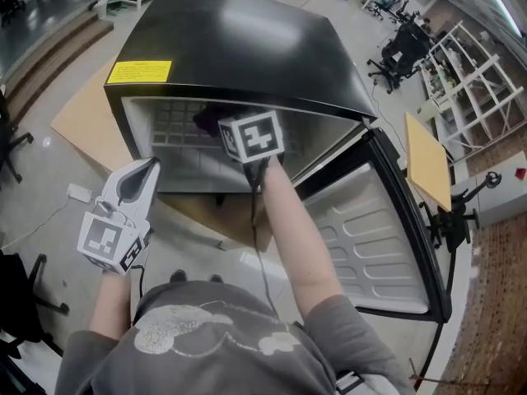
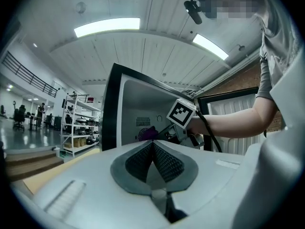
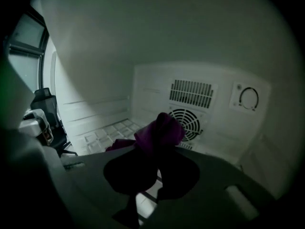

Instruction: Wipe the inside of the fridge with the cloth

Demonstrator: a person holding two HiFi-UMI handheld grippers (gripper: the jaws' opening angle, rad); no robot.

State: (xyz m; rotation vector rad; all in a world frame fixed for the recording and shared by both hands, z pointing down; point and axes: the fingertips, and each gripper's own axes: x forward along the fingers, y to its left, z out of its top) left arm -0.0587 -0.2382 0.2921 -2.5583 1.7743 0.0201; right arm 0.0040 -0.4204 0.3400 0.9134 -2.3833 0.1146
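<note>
Fridge (image 1: 230, 48) door (image 1: 370, 237) open; right hand-held gripper (image 3: 155, 151) inside, clamped on cloth (image 3: 159, 131) at frame centre, seemingly clear of the walls; left hand-held gripper (image 2: 152, 147) closed, empty, outside; I judge wiping mostly ahead.

The grey floor (image 1: 49, 167) carries 1 flat tan board (image 1: 82, 126), and the black mini fridge (image 1: 239, 48) stands on that board, its door (image 1: 370, 245) swung open over the floor. Left of the board, 1 small white adapter (image 1: 80, 192) with its cable lies on the floor.
</note>
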